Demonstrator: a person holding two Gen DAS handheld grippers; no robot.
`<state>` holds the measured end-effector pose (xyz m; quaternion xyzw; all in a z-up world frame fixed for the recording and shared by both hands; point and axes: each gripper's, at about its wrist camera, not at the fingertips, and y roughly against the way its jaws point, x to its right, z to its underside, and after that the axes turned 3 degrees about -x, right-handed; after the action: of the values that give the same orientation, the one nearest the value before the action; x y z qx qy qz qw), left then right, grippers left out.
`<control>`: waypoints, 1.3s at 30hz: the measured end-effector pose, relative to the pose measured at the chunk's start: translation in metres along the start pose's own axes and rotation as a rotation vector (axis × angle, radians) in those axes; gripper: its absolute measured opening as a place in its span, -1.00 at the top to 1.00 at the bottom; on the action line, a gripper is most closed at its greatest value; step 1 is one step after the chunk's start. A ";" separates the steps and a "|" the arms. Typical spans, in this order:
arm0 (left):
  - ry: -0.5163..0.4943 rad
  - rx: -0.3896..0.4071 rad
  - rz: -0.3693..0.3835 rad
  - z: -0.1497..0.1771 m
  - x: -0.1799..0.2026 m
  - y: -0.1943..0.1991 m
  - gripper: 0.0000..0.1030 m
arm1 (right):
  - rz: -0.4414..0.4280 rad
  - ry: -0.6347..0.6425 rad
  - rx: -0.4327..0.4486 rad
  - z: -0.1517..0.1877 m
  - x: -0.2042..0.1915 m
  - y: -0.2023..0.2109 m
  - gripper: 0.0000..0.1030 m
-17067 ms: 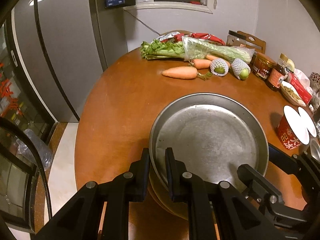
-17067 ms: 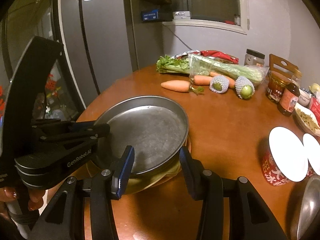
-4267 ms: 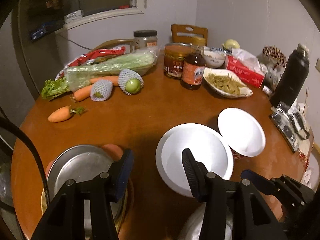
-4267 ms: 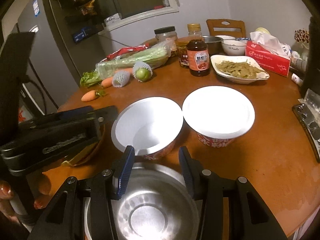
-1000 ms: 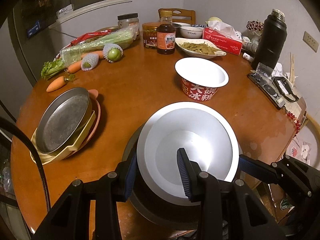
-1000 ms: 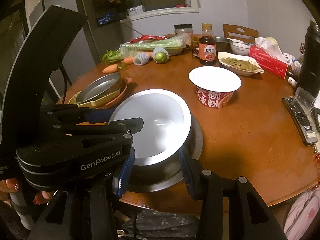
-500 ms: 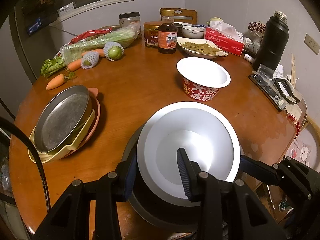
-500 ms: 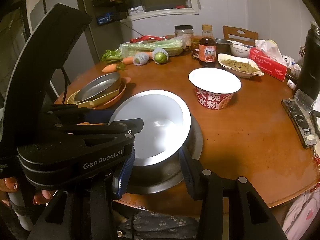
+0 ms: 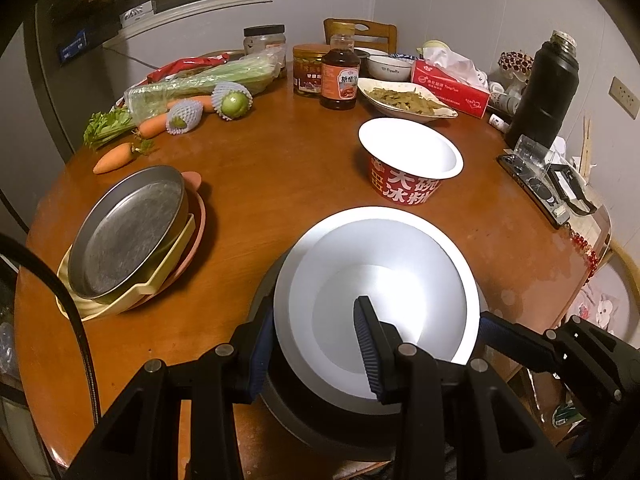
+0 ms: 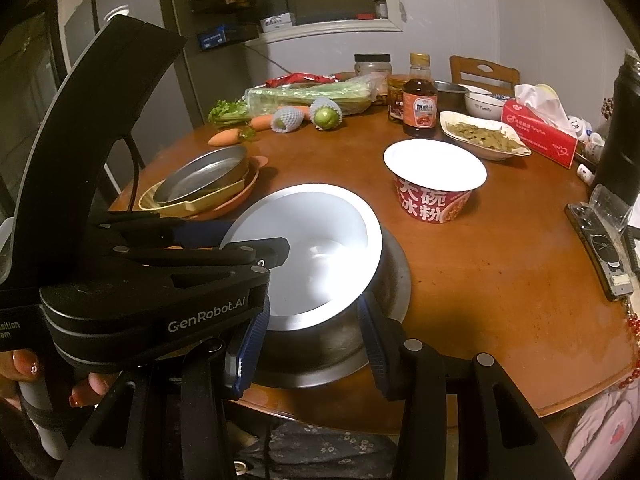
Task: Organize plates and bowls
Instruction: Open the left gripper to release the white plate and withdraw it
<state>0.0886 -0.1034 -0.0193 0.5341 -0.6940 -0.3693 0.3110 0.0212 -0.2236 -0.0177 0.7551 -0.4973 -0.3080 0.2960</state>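
- The white bowl (image 9: 384, 280) sits nested in a steel basin (image 10: 384, 276) at the near edge of the round surface (image 9: 280, 168).
- The left gripper (image 9: 316, 344) straddles the white bowl's near rim, one finger outside and one inside; its jaws are partly open, and whether the pads press the rim cannot be told.
- The right gripper (image 10: 312, 336) hangs over the basin's near side with jaws partly open and nothing held.
- A second, red-printed bowl (image 9: 410, 164) stands apart, farther back.
- A steel plate (image 9: 128, 232) tops a stack of a yellow dish and a pink plate at the left.
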 end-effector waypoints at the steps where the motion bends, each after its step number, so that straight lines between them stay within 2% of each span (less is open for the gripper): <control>1: 0.002 0.001 -0.001 0.000 0.000 0.000 0.23 | -0.001 0.000 0.001 0.000 0.000 0.000 0.07; 21: 0.018 0.032 -0.015 0.002 -0.004 0.014 0.23 | 0.001 -0.010 0.023 -0.002 0.002 0.008 0.07; 34: 0.022 0.092 -0.024 0.002 -0.002 0.041 0.22 | 0.020 -0.038 0.061 -0.005 0.012 0.023 0.08; 39: 0.038 0.137 0.003 0.001 -0.001 0.050 0.21 | 0.030 -0.060 0.088 -0.007 0.018 0.030 0.08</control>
<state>0.0623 -0.0943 0.0224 0.5598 -0.7125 -0.3104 0.2875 0.0154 -0.2494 0.0064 0.7502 -0.5305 -0.3038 0.2519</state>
